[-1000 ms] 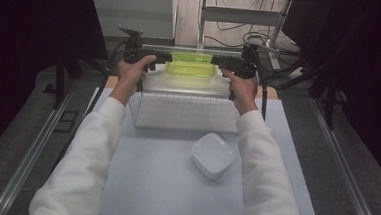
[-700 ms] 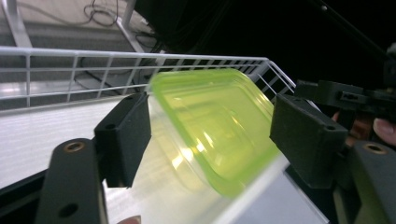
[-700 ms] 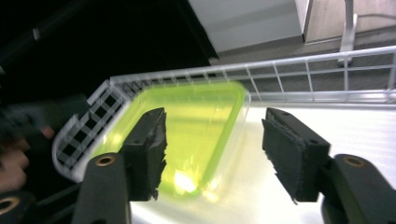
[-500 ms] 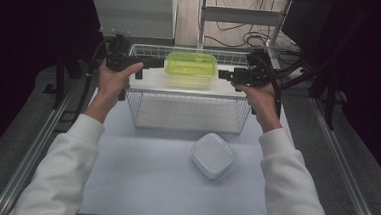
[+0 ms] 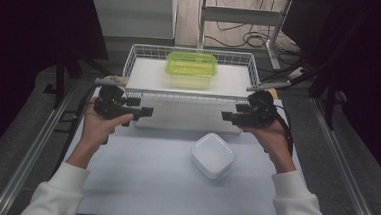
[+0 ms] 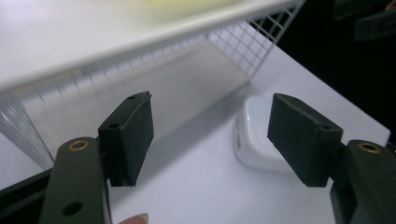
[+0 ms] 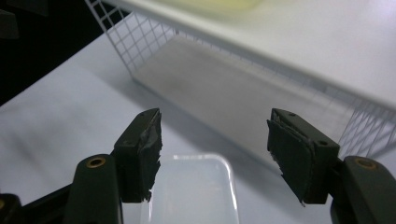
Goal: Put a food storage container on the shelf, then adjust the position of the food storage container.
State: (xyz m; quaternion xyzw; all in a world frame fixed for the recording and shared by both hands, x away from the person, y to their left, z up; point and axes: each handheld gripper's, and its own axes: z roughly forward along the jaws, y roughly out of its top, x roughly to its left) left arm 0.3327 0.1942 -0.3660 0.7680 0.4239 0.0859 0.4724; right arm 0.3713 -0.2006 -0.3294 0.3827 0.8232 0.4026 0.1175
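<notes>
A: Two tools, both gaping wide and holding nothing. The left tool (image 5: 147,111) hovers at the left front corner of the wire basket (image 5: 141,52); what could go wrong there?

B: Judging by its nearness, a jaw could snag the mesh and drag the basket.

A: And the green container (image 5: 191,63)?

B: Translucent, lidded, sitting on the white board across the basket. The white lid (image 5: 213,155) lies on the tabletop (image 5: 138,184) before the basket; the right tool (image 5: 227,116), at the basket's right front, might knock it.
</notes>
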